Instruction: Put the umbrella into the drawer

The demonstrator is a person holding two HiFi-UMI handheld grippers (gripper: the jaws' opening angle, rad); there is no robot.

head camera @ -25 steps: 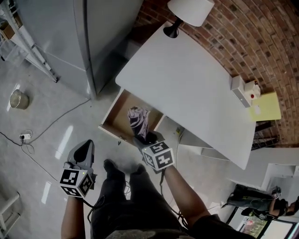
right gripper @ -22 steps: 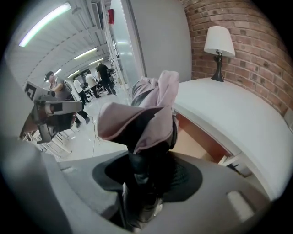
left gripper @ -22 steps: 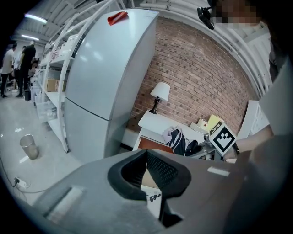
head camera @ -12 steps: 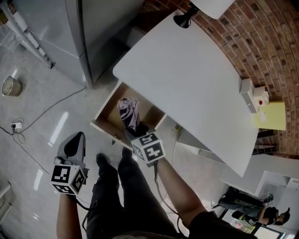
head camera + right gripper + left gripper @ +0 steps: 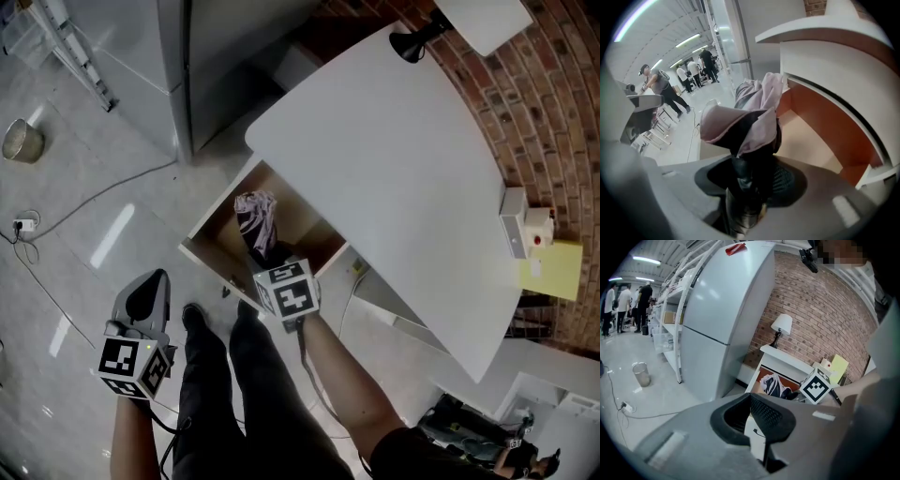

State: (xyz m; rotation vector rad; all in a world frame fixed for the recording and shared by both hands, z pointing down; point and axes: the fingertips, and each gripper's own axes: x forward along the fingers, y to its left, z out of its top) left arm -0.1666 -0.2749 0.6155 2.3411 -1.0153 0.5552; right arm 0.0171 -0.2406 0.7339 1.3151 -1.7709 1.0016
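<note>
Right hand-held gripper [image 5: 267, 255] clamped, angled downward

You've got umbrella [image 5: 255, 214] pale pink and black | your drawer [image 5: 220, 239] tan inside | tabletop [image 5: 394, 178] white | brick wall [image 5: 553, 112] red

Open drawer [image 5: 302, 234] is being viewed steeply from above by head cam. It's also being seen from further off, approx. level, in left gripper view, and close-up in right gripper view.
</note>
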